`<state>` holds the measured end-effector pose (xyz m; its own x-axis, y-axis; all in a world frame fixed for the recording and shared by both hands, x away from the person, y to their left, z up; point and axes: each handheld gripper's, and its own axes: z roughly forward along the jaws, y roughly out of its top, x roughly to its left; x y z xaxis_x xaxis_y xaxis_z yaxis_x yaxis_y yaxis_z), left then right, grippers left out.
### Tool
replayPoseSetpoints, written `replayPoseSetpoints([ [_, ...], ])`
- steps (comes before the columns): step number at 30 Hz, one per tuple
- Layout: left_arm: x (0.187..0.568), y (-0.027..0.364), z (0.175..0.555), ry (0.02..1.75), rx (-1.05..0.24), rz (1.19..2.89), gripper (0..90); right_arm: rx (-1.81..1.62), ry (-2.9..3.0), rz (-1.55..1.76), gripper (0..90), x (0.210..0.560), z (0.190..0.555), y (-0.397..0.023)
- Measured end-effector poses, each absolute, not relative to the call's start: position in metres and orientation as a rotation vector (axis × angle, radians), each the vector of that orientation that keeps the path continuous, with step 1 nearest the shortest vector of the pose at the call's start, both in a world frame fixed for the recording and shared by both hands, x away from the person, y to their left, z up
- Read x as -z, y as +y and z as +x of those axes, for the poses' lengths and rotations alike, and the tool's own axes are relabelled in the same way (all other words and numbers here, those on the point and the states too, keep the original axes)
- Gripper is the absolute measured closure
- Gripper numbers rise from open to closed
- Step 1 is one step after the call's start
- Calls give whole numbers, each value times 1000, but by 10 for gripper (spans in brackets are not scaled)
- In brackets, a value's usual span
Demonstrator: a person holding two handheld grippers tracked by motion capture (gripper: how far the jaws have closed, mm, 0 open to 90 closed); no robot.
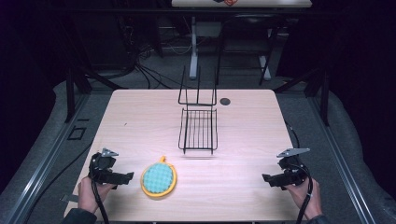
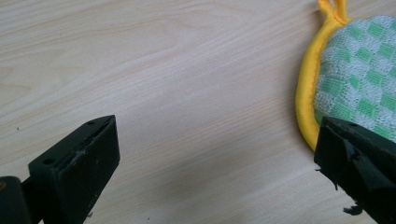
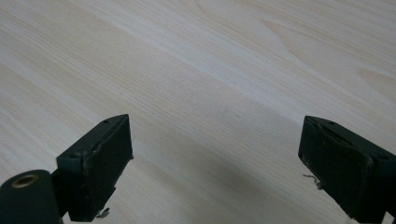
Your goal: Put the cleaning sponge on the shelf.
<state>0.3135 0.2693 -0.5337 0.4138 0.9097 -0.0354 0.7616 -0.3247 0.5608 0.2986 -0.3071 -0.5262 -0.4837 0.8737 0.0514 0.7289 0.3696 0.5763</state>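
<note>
Both grippers gape — left gripper beside the potholder.

Right tool, jaws spread wide, nothing between them — pale wood-grain table beneath, seemingly close.

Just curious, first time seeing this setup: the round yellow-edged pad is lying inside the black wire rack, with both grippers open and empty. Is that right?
Not quite. The pad lies flat on the table, nearer the person than the wire rack and apart from it, as the high view shows. Both the left gripper and the right gripper are open and empty.
</note>
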Motion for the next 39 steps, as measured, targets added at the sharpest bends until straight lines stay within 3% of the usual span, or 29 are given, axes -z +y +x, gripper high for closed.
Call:
replayPoseSetpoints([
  [25, 528, 214, 334, 1217, -290, 2245, 46, -794, 2389, 1406, 99, 527, 298, -304],
  [39, 536, 191, 349, 1150, -200, 2301, 177, -795, 2392, 1408, 100, 526, 298, -304],
])
